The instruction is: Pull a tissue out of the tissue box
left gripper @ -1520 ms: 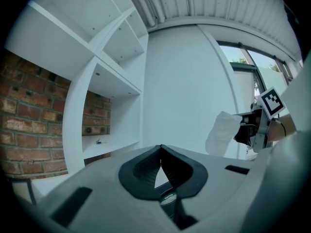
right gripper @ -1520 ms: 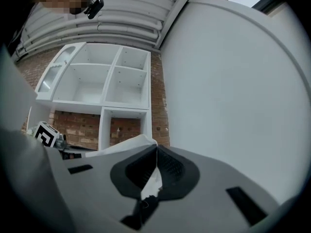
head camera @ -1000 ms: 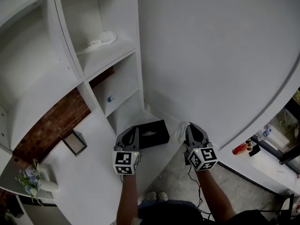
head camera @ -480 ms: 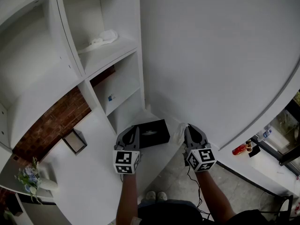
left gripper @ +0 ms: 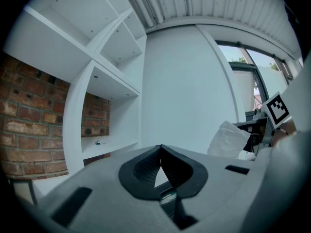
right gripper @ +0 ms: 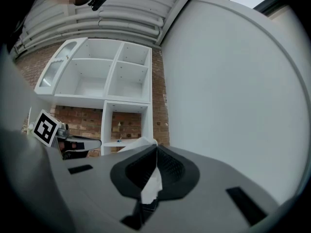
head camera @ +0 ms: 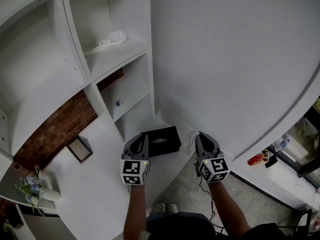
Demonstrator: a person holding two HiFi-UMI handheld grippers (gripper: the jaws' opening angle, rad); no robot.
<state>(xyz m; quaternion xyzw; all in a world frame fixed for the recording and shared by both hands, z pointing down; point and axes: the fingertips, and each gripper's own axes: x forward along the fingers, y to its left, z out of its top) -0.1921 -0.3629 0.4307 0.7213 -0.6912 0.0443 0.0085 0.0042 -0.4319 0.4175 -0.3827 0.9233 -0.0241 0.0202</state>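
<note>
Tissue [head camera: 189, 140] nipped in the right gripper [head camera: 200, 135] looks nearly drawn out at three o'clock of the tissue box [head camera: 162, 142], which the left gripper [head camera: 144, 138], jaws together on nothing, seems to brace; next, pull clear.

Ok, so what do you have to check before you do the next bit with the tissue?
1. Right gripper shut on the tissue: ok, white paper sits pinched between its jaws.
2. Left gripper shut, tips together: ok.
3. Left gripper steadying the black tissue box: cannot tell. It is at the box's near edge, but contact does not show.
4. Tissue fully out of the box: cannot tell. In the head view it hangs to the right of the box, but its lower end is hidden.
5. Box lying flat on the white counter: ok.
</note>
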